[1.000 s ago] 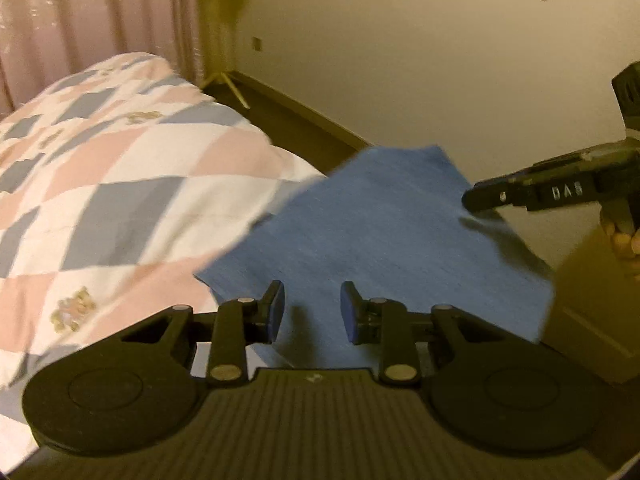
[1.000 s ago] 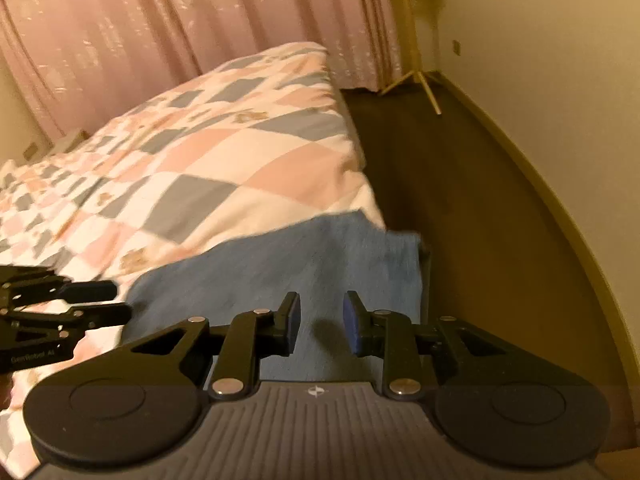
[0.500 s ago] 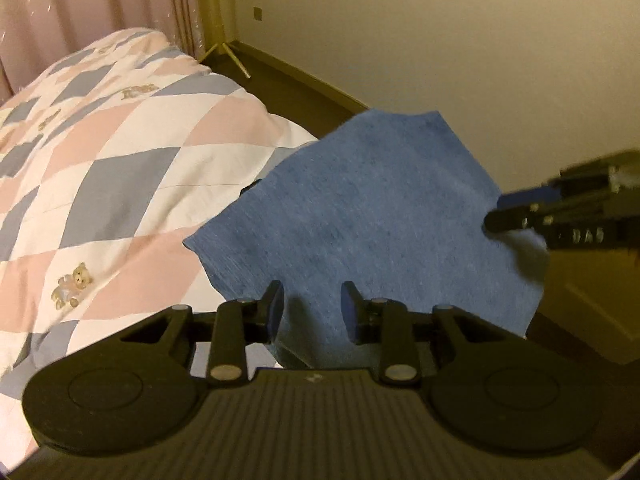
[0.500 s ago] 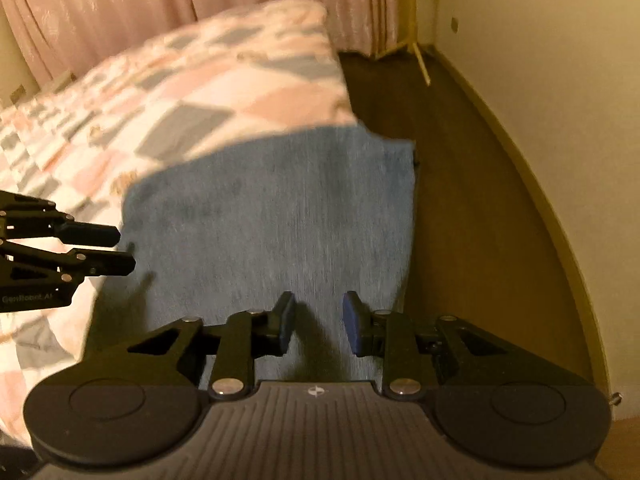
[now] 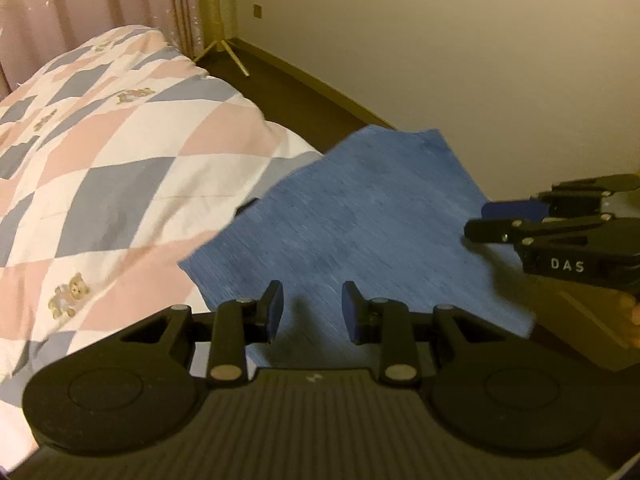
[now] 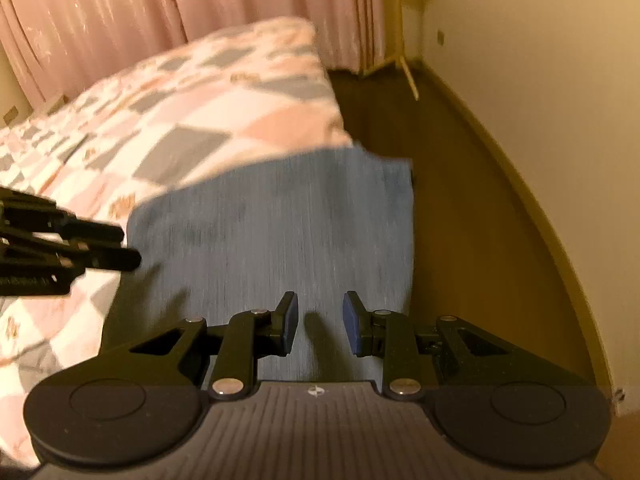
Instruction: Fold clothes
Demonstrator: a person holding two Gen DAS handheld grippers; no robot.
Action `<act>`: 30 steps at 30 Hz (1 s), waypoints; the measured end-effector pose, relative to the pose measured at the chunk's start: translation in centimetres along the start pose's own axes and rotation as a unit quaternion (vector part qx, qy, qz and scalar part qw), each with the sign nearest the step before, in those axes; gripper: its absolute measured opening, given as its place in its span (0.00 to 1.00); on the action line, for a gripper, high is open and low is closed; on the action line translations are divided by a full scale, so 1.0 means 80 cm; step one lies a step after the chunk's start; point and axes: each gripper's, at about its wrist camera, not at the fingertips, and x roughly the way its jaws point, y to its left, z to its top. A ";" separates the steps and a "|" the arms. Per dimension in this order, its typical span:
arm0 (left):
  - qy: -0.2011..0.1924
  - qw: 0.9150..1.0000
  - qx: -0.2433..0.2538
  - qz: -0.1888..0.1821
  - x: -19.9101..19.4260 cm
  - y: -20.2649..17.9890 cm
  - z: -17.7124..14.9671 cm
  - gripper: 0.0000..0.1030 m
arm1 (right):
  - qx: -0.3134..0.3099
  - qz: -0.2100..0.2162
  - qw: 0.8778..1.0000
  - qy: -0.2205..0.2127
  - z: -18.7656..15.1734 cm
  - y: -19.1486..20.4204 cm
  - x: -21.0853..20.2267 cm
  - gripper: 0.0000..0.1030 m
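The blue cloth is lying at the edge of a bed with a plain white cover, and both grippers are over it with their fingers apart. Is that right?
Not quite. The bed cover is not plain white: it is a check of pink, white and grey-blue diamonds with small teddy bears, as the left wrist view shows. The rest holds: the blue cloth is at the bed's edge, with the left gripper and the right gripper over it, fingers apart.

The blue garment (image 5: 352,220) is a matt knit cloth with a fine ribbed grain. The quilt (image 5: 120,152) looks like soft, smooth printed cotton. Both grippers are matt black plastic with dull metal rivets; the curtain (image 6: 180,4) has a faint sheen, and the floor (image 6: 460,200) is dark wood.
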 end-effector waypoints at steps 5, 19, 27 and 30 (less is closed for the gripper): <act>0.001 0.999 -0.005 0.043 0.046 0.014 -0.008 0.27 | -0.012 0.001 1.000 -0.022 0.016 0.010 0.034 0.28; 0.002 0.999 0.022 -0.025 -0.023 -0.013 -0.045 0.44 | -0.006 -0.016 1.000 -0.003 -0.014 -0.003 0.008 0.28; 0.066 0.997 0.033 -0.034 0.023 -0.037 -0.087 0.61 | -0.036 -0.037 0.997 0.049 -0.062 0.013 0.011 0.32; 0.061 0.997 0.020 -0.033 0.011 -0.032 -0.080 0.56 | -0.041 -0.047 0.996 0.060 -0.061 0.014 0.021 0.34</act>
